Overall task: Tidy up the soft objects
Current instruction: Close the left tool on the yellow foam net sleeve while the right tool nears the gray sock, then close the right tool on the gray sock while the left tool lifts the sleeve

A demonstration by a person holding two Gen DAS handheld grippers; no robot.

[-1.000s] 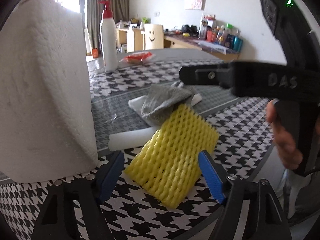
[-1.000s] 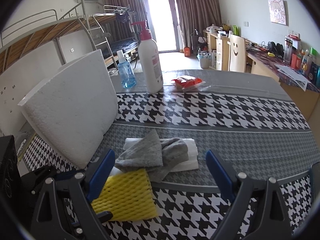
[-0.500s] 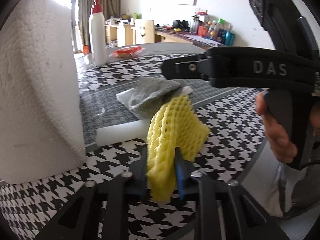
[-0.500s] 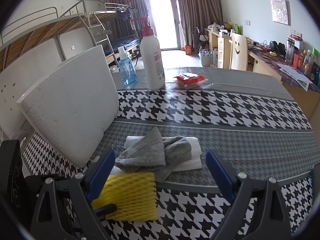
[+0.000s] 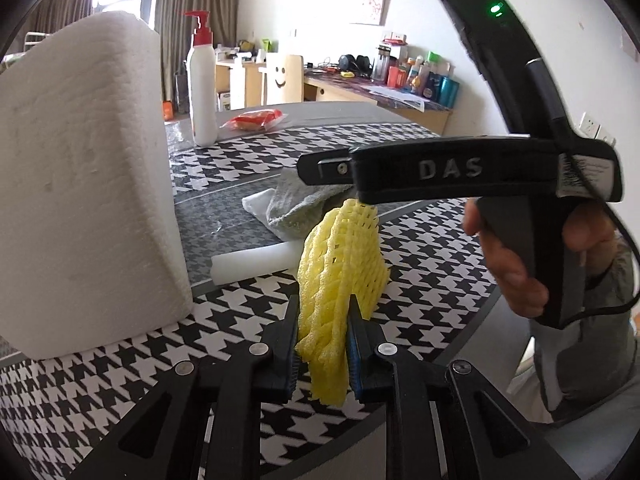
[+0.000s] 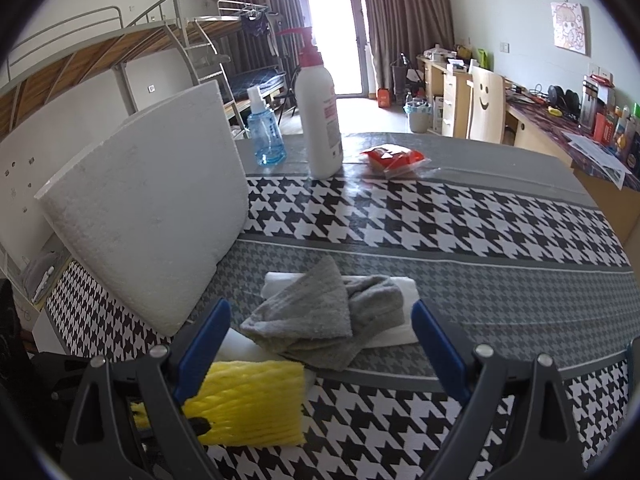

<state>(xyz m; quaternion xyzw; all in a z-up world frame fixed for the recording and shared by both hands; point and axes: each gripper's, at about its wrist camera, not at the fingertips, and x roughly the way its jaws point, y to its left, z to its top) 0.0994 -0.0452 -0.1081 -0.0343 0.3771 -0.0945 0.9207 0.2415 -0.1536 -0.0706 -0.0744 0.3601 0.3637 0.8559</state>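
A yellow foam net [image 5: 340,264] stands folded on edge between the blue pads of my left gripper [image 5: 324,312], which is shut on its lower part just above the houndstooth table [image 5: 420,264]. From the right wrist view the same net [image 6: 248,404] shows low on the left. My right gripper [image 6: 320,320] hangs open over a crumpled grey cloth [image 6: 316,316], with nothing between its fingers. That cloth lies on a flat white foam sheet [image 6: 400,292]. A white foam rod [image 5: 252,260] lies behind the net. A hand holds the right gripper's black frame [image 5: 460,176].
A large white foam block [image 6: 152,220] stands tilted at the table's left. At the far end are a white pump bottle [image 6: 320,112], a blue spray bottle [image 6: 266,136] and a red packet [image 6: 394,158]. The table edge [image 5: 472,328] runs close on the right.
The left jaws have shut on the yellow net, which lay flat and now stands folded and slightly raised. The right gripper has stayed open over the cloth.
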